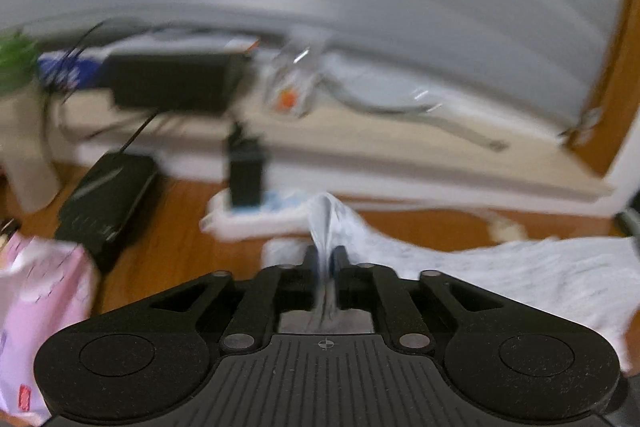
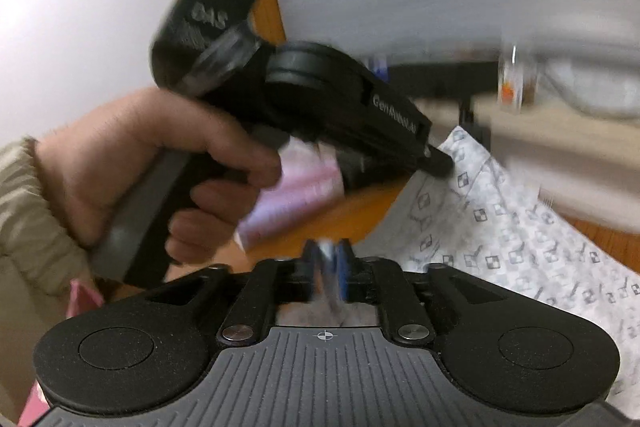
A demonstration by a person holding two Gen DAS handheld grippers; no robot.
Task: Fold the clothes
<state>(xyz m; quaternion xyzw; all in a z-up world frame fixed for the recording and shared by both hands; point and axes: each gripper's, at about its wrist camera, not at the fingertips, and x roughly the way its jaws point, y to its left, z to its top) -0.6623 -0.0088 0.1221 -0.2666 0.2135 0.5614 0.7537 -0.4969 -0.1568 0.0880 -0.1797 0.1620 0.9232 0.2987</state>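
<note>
A white garment with a small grey print (image 1: 500,279) lies spread over the wooden surface (image 1: 180,227), with one corner pulled up into a peak. That corner runs between the fingers of my left gripper (image 1: 326,253), whose jaws stand slightly apart. In the right wrist view the same garment (image 2: 500,219) stretches away to the right. A blurred strip of it sits between the fingers of my right gripper (image 2: 328,251), which are also a little apart. A hand (image 2: 160,155) holds the left gripper (image 2: 436,163) at the garment's far corner. A pink garment (image 1: 44,291) lies at the left.
A black box (image 1: 108,203) and a white power strip (image 1: 256,219) with a black adapter (image 1: 245,175) lie on the wood ahead. Behind them a low pale ledge (image 1: 360,139) carries a black device (image 1: 172,83), a glass jar (image 1: 292,83) and a green plant (image 1: 16,63).
</note>
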